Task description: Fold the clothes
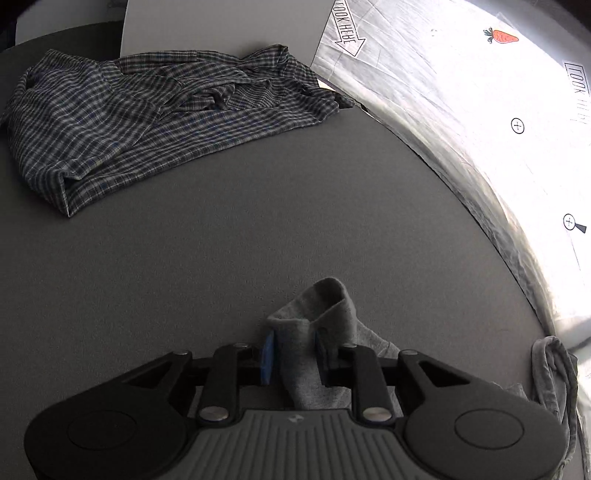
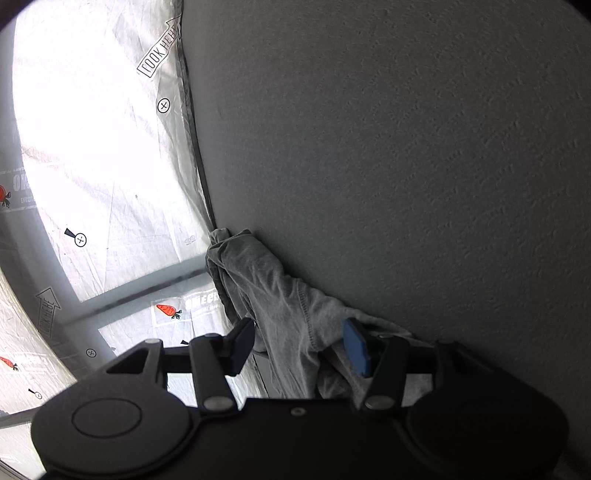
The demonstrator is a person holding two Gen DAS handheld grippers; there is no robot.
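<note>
A grey knit garment (image 1: 325, 302) lies at the near edge of the dark grey table (image 1: 258, 221). A bunched fold of it stands up between the blue pads of my left gripper (image 1: 293, 354), which looks open, with the pads slightly off the cloth. Another strip of the garment (image 1: 554, 369) hangs at the table's right edge. In the right wrist view the same grey garment (image 2: 266, 280) drapes over the table edge (image 2: 207, 192) and runs between the fingers of my right gripper (image 2: 299, 345). That gripper is open wide, its left finger out past the edge.
A crumpled dark plaid shirt (image 1: 147, 122) lies at the far left of the table. Behind it leans a white panel (image 1: 221, 26). Below the table is a bright white plastic sheet (image 1: 461, 92) printed with carrots and arrow labels, and the right wrist view also shows the sheet (image 2: 92, 129).
</note>
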